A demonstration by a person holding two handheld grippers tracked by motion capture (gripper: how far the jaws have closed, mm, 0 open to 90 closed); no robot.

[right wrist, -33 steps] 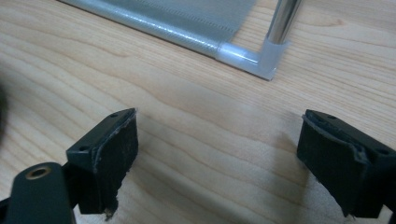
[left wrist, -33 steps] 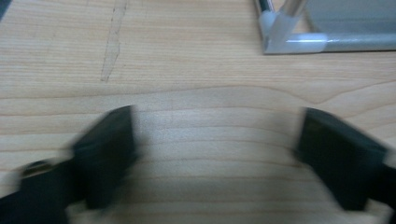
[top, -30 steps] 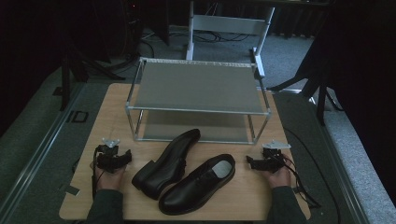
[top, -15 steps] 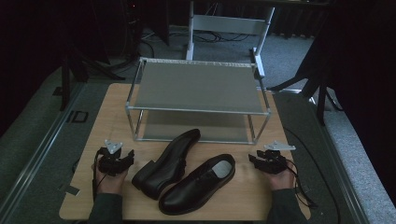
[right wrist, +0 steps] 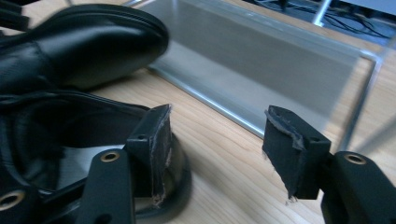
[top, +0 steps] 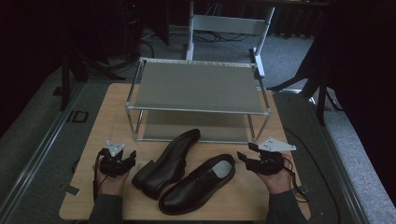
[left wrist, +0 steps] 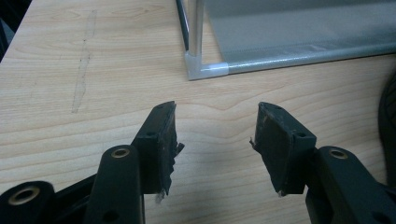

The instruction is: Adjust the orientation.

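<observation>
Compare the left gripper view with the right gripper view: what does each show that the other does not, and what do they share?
Left gripper view alone: a white plastic corner joint at the foot of the metal shoe rack, and long pale scuff marks on the wood.

Right gripper view alone: the open heel of the upright black leather shoe by the left jaw, and the black leather shoe lying on its side beyond it.

Both: open black jaws of the left gripper and right gripper, the light wooden tabletop, and the rack's grey lower shelf.
</observation>
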